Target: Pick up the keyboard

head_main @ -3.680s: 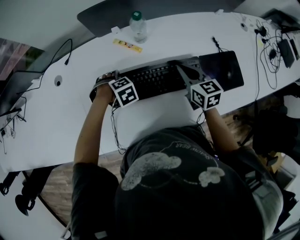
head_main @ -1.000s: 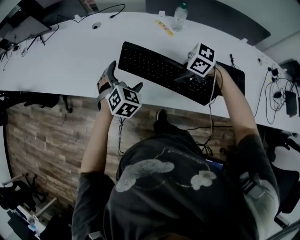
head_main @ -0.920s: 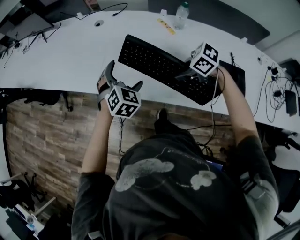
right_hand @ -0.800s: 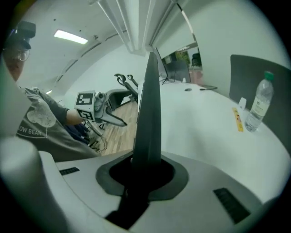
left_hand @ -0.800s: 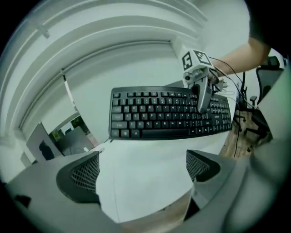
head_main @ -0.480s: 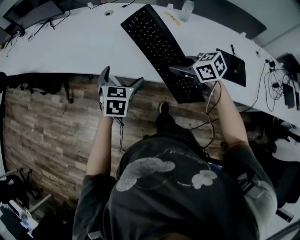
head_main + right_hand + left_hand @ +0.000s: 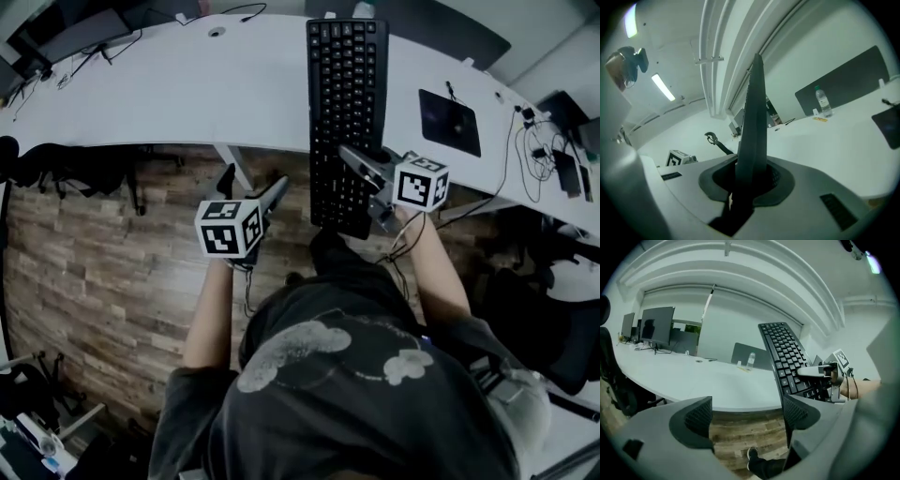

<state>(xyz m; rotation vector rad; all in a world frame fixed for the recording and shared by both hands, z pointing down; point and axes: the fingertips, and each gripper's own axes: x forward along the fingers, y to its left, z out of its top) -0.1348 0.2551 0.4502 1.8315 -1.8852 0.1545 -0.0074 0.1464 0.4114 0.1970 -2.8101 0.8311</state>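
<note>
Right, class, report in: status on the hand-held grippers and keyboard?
Right hand-held gripper clamped on keyboard, lifted off table. Left hand-held gripper empty, jaws closing. Nothing seen obstructing.

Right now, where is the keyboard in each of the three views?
Head view: keyboard top centre, running straight up the picture.
Left gripper view: right of centre, tilted, keys showing.
Right gripper view: centre, edge-on, rising from the right gripper.
Shared landmark: the white table, in all three.
</note>
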